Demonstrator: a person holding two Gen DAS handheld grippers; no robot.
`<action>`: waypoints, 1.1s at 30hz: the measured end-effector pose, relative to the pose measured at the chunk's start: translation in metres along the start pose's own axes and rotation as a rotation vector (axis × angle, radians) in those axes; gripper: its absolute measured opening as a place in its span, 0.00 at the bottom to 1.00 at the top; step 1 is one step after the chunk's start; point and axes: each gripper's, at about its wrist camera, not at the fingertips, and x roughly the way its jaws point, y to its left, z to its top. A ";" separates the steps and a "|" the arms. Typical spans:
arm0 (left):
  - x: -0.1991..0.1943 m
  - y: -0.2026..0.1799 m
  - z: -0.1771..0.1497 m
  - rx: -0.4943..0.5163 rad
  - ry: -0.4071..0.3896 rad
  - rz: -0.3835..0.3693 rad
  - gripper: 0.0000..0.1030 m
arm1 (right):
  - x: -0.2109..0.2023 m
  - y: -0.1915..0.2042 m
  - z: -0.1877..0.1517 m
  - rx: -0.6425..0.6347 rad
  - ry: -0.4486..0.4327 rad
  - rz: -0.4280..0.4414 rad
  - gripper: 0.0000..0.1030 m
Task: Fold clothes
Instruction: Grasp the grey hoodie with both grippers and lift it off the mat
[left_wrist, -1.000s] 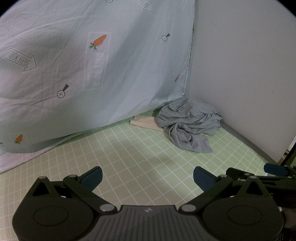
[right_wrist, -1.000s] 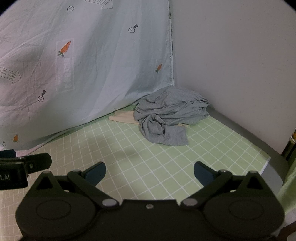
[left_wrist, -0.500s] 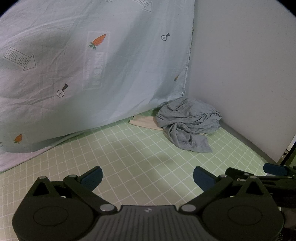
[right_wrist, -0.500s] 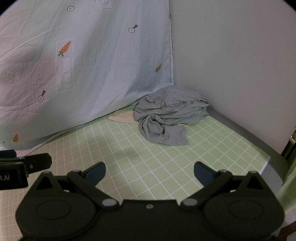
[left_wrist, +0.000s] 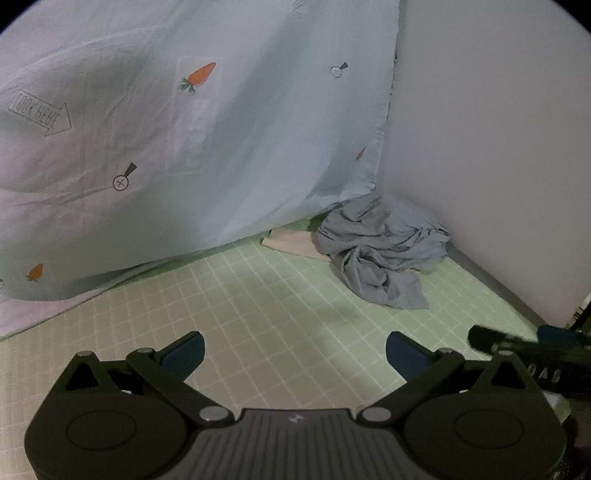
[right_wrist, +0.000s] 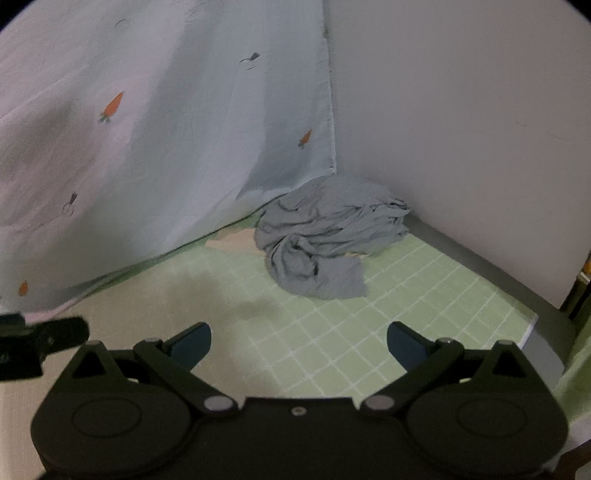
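A beige cloth (left_wrist: 291, 243) lies mostly hidden under the crumpled grey garment (left_wrist: 384, 251), which sits in the far corner where sheet and wall meet; the right view is blurred. The left gripper (left_wrist: 294, 350) and right gripper (right_wrist: 298, 341) hover side by side above the mat, jaws spread wide and empty. The green checked mat (left_wrist: 258, 302) covers the surface, a carrot-print sheet (left_wrist: 184, 129) hanging behind, a white wall (left_wrist: 498, 147) to the right.

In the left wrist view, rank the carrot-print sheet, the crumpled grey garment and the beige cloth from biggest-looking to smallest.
1. carrot-print sheet, hanging across most of the left side.
2. crumpled grey garment, heaped in the far corner.
3. beige cloth, only a strip showing; the rest is hidden under the garment, so its true size is unsure.
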 end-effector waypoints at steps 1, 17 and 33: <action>0.004 -0.001 0.002 -0.003 0.000 0.004 1.00 | 0.004 -0.004 0.004 0.005 -0.006 -0.002 1.00; 0.135 -0.030 0.085 -0.050 0.077 0.003 1.00 | 0.160 -0.067 0.085 0.040 0.023 -0.024 1.00; 0.397 -0.066 0.166 -0.004 0.211 -0.104 1.00 | 0.382 -0.174 0.146 0.437 0.023 -0.172 0.72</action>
